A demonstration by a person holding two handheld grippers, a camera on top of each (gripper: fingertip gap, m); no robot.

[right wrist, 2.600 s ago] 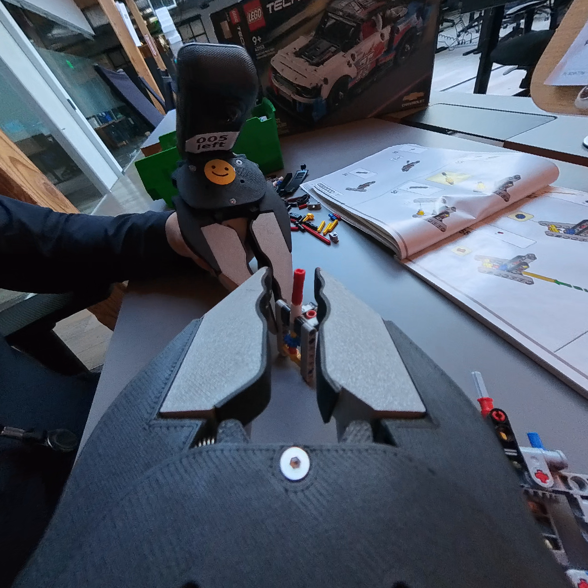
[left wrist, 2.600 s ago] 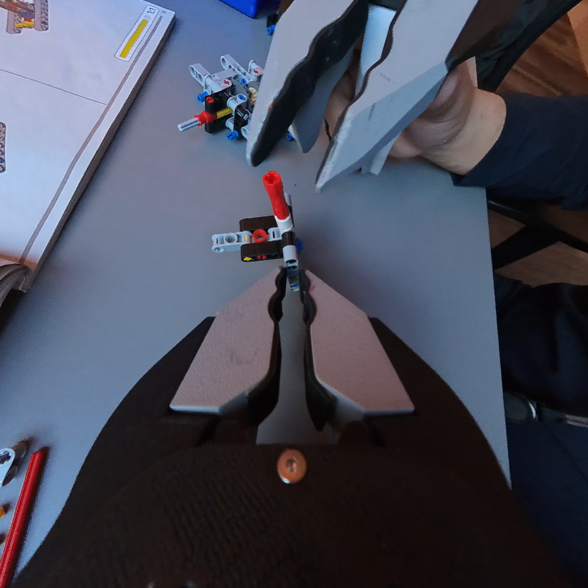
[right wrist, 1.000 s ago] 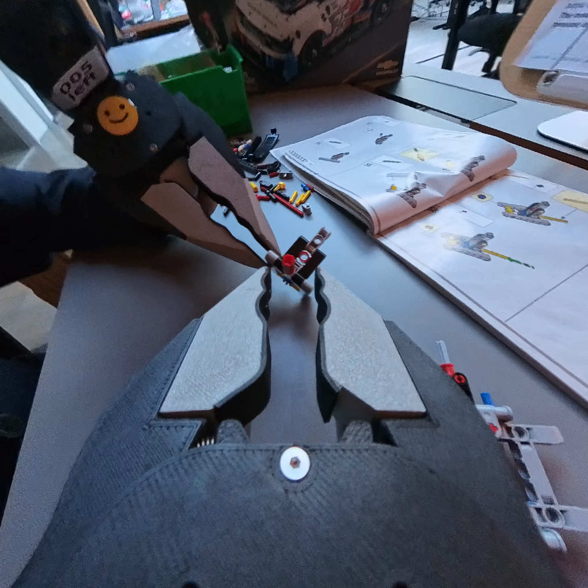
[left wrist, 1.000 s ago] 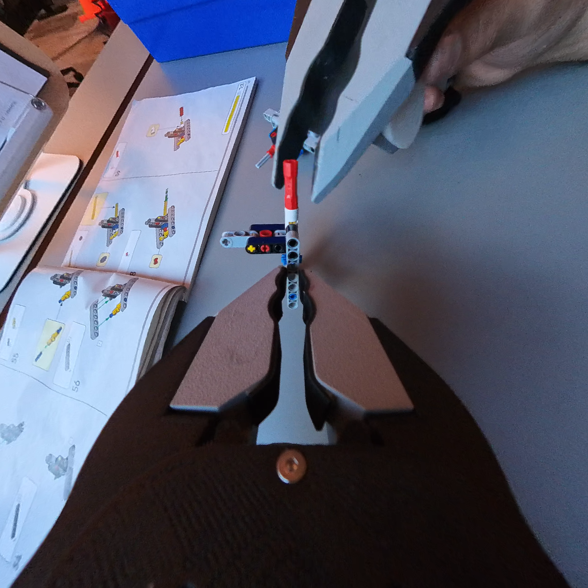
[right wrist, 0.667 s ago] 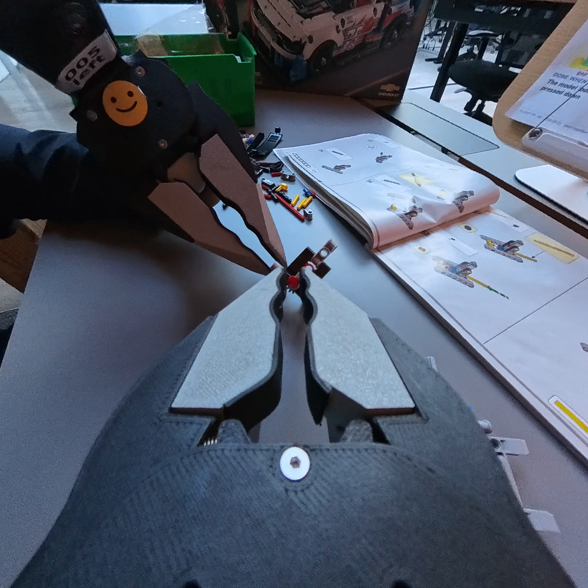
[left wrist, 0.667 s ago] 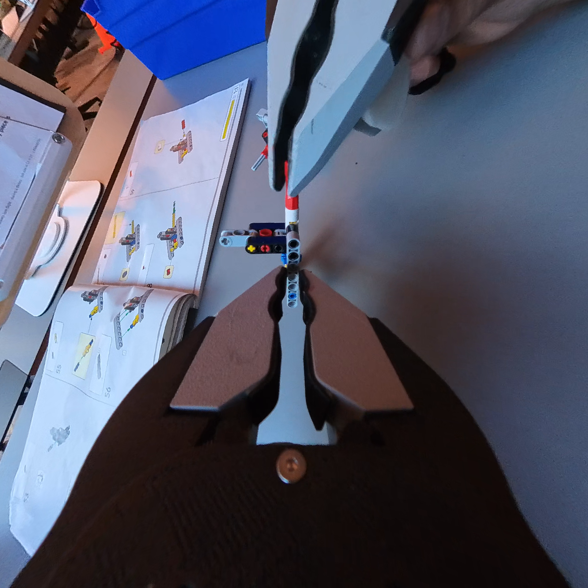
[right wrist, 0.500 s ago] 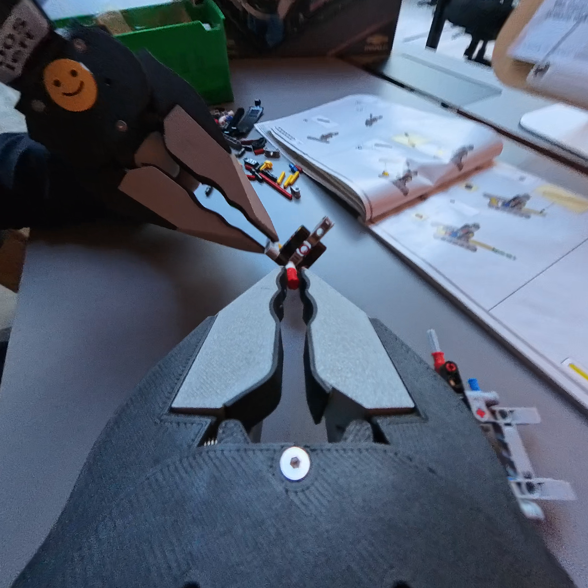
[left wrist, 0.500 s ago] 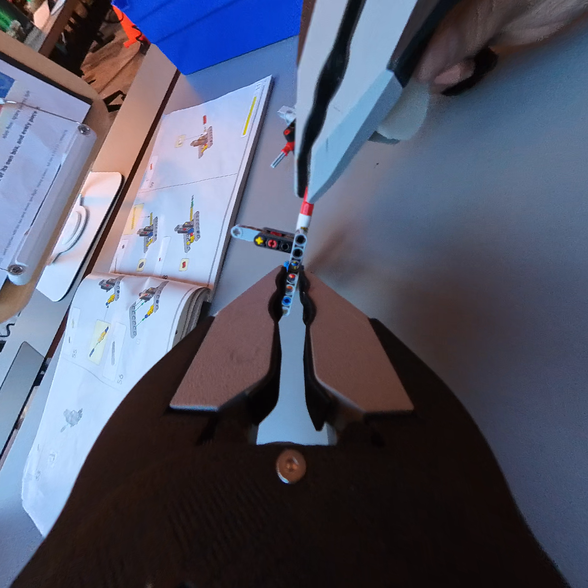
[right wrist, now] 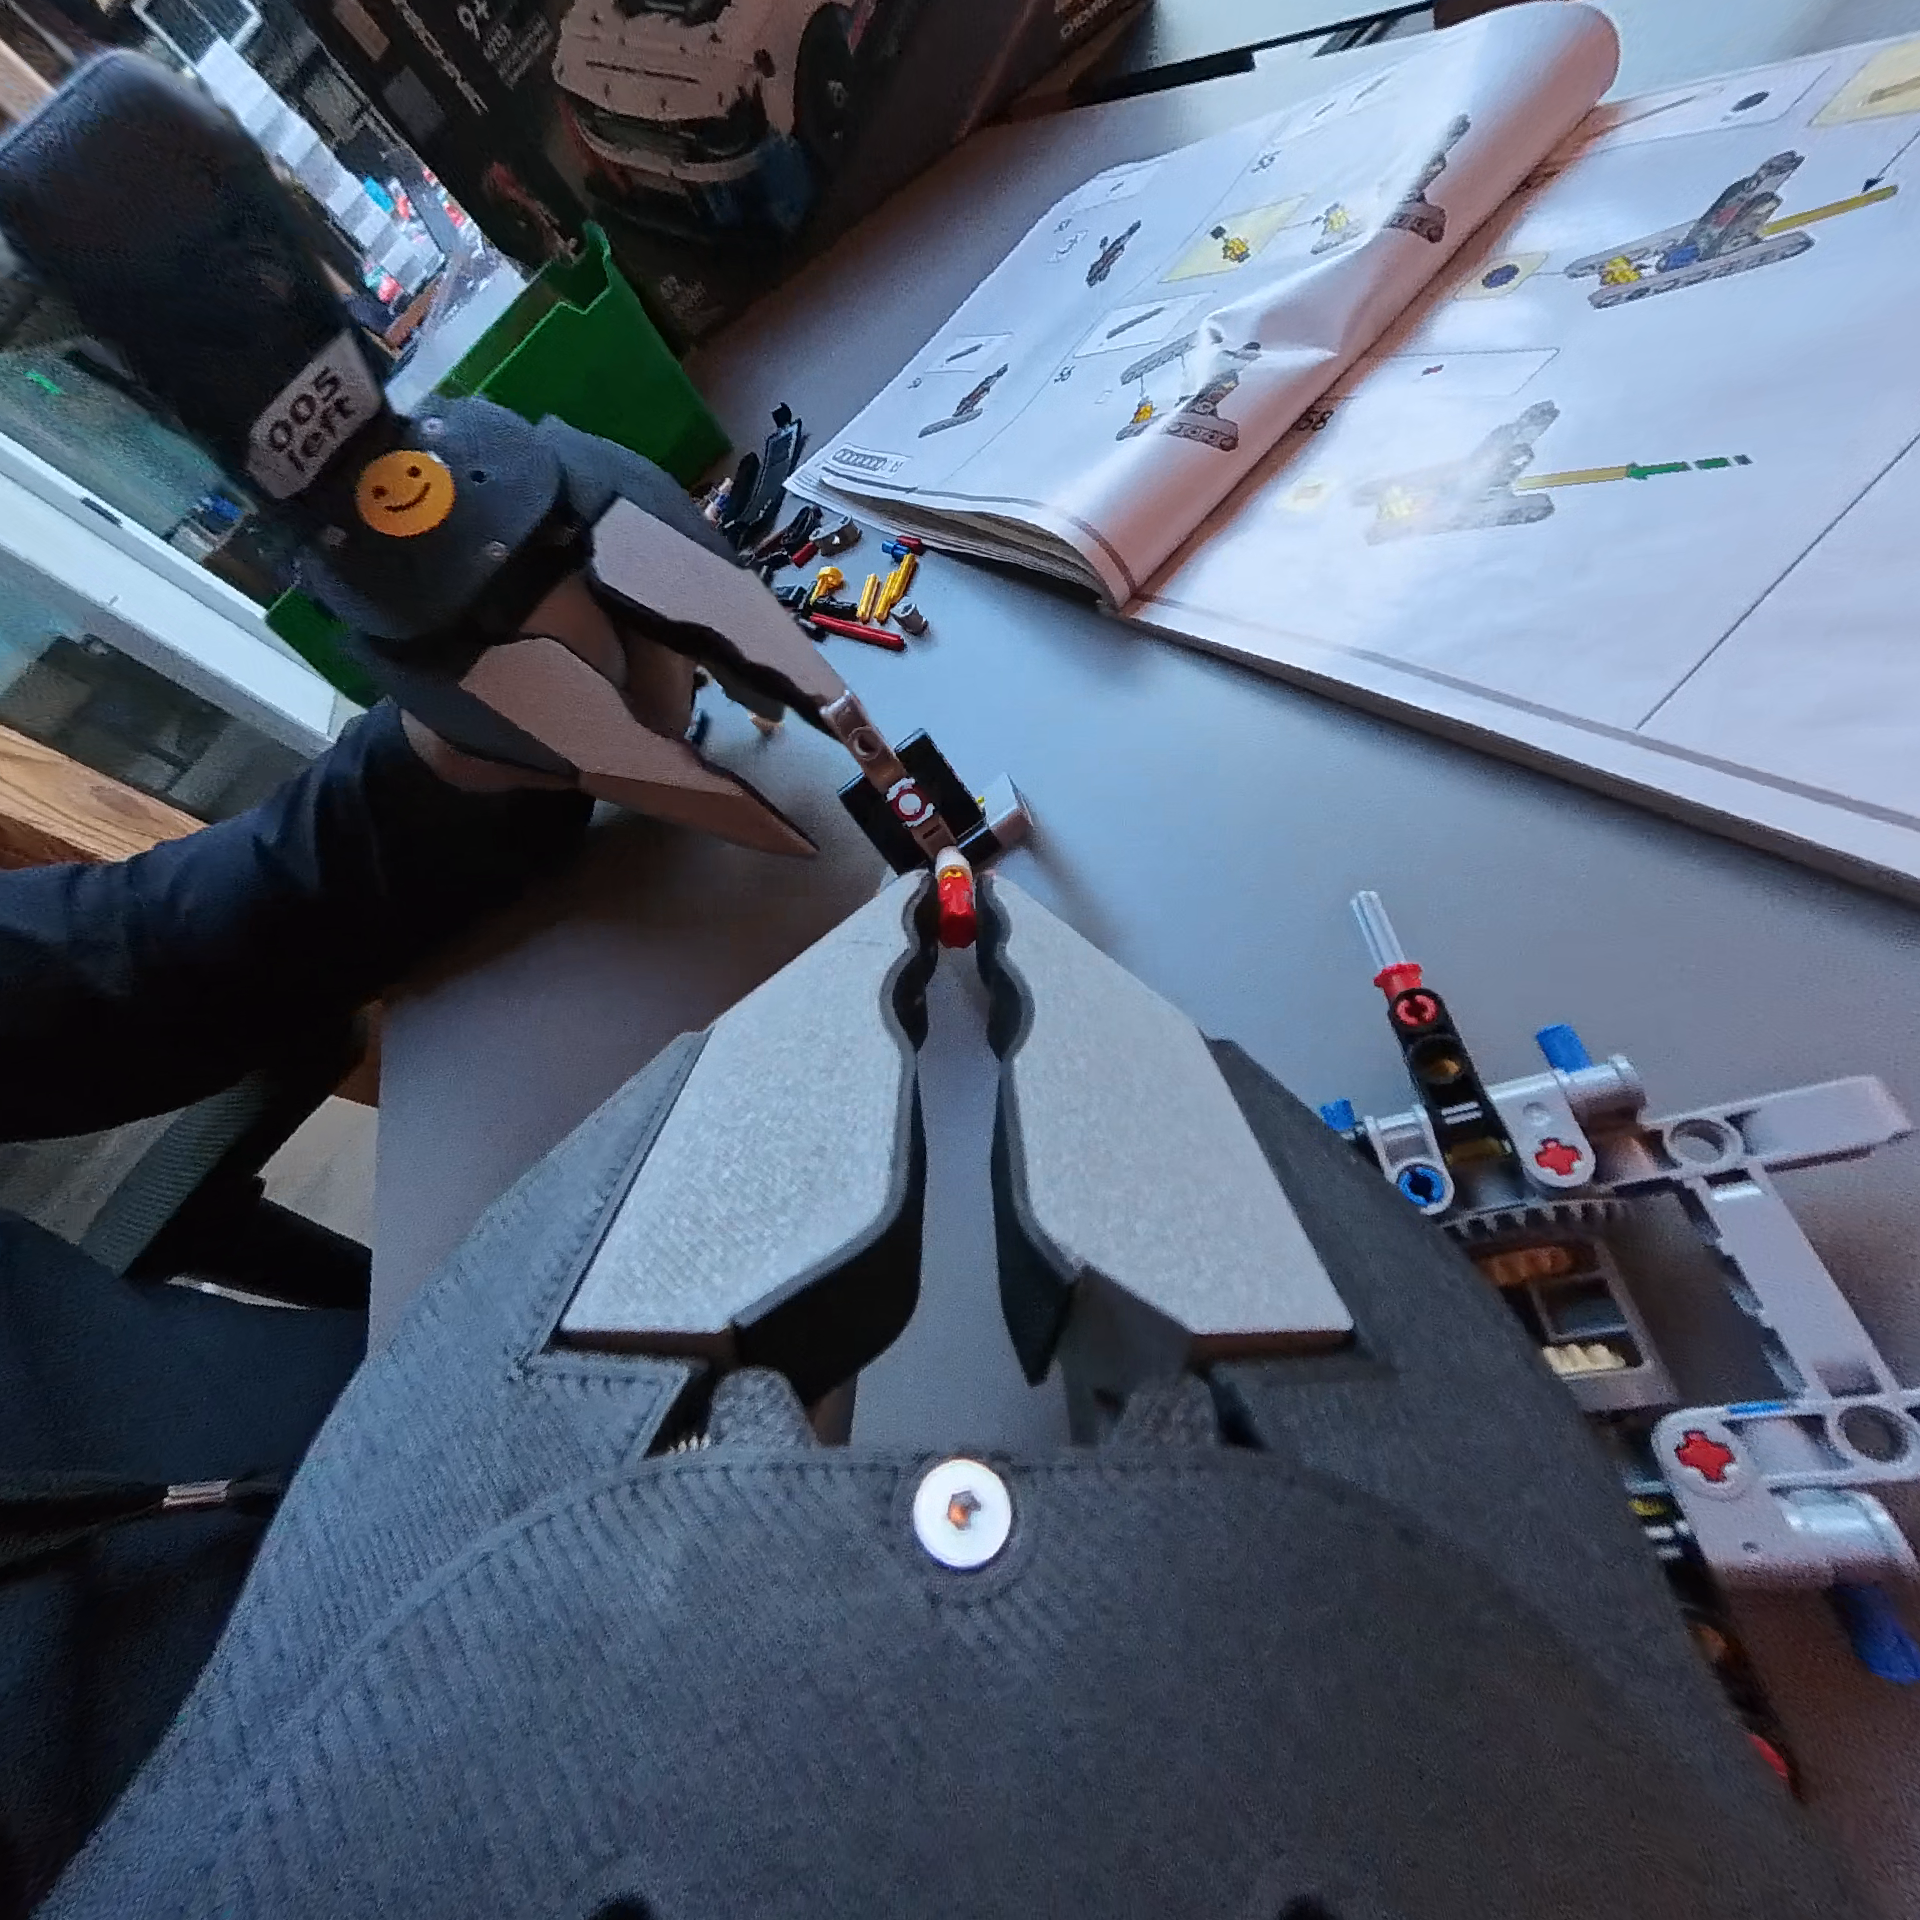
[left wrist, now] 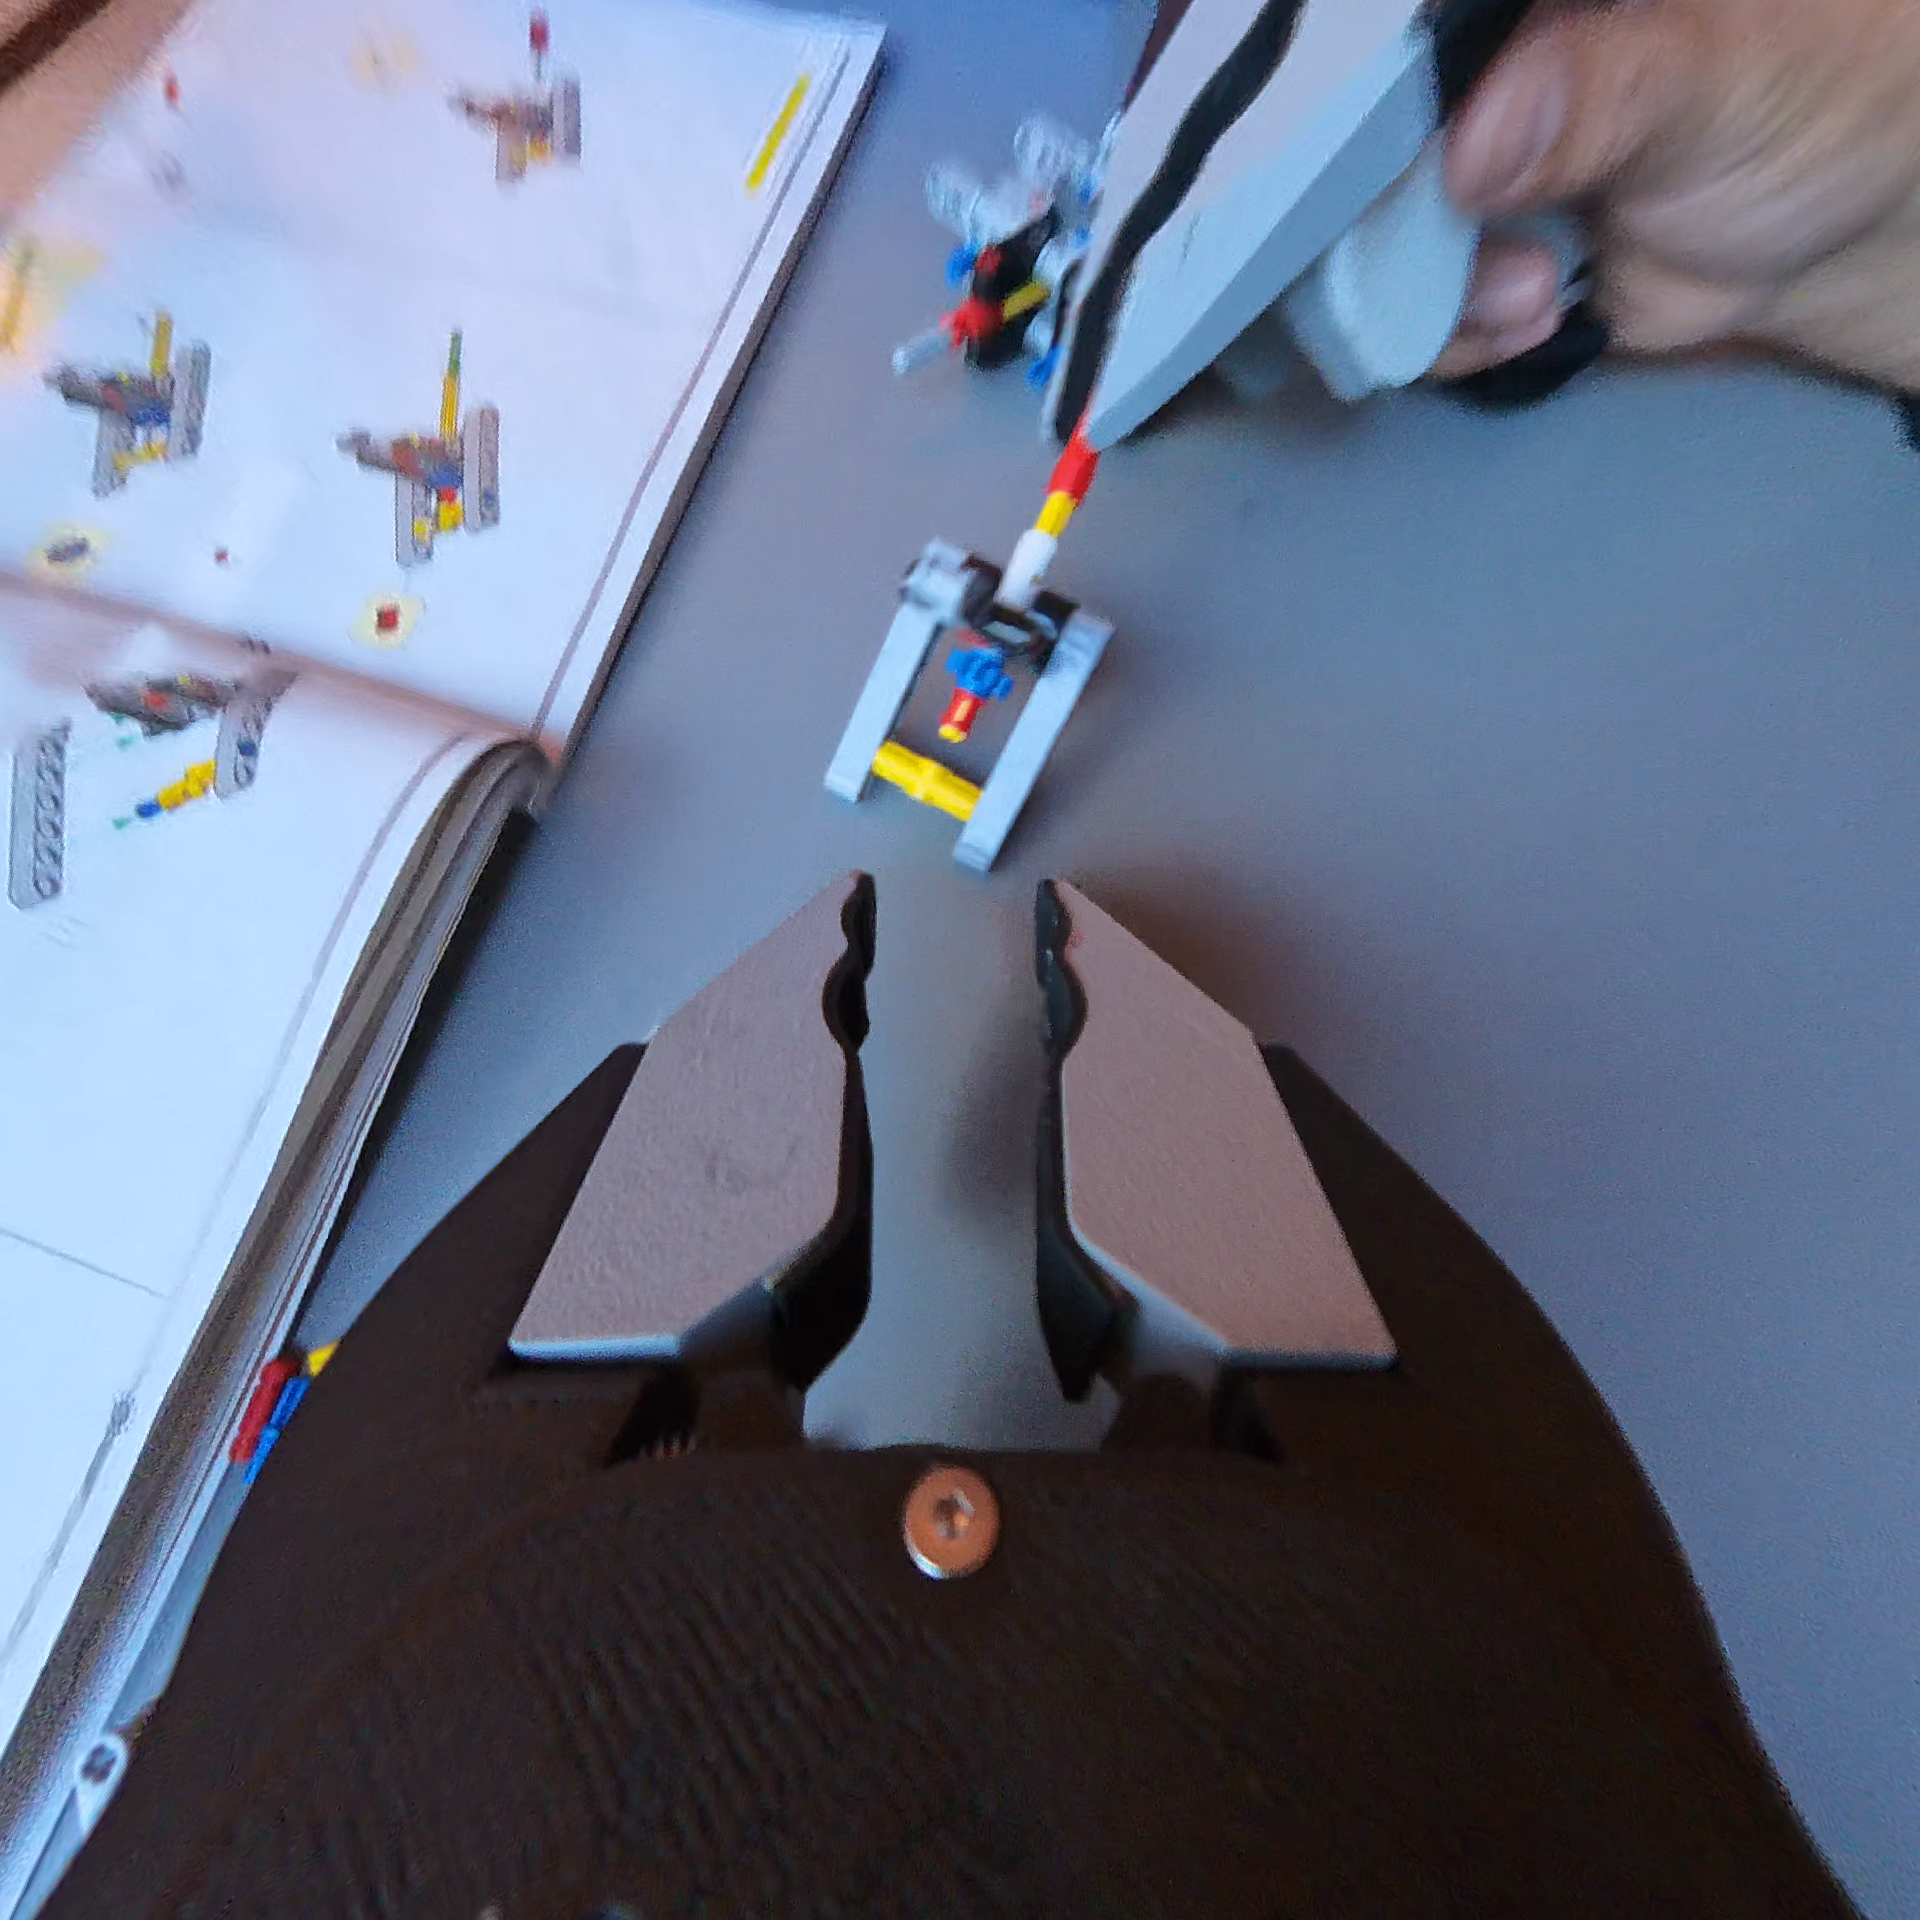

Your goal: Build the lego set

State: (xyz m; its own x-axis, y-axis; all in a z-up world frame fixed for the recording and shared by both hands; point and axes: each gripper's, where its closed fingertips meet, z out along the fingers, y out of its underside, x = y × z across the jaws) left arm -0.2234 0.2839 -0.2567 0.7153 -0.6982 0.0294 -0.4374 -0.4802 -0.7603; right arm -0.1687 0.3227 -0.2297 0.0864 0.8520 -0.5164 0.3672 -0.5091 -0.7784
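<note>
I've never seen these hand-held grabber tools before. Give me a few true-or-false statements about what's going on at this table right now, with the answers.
1. The right gripper has its fingers closed on the red axle of a small brick assembly. True.
2. The left gripper is clamped on that assembly. False: its fingers stand apart with nothing between them.
3. An open instruction booklet lies on the table. True.
4. The bin behind the left gripper is red. False: it is green.
5. Loose small parts lie near the booklet. True.
</note>
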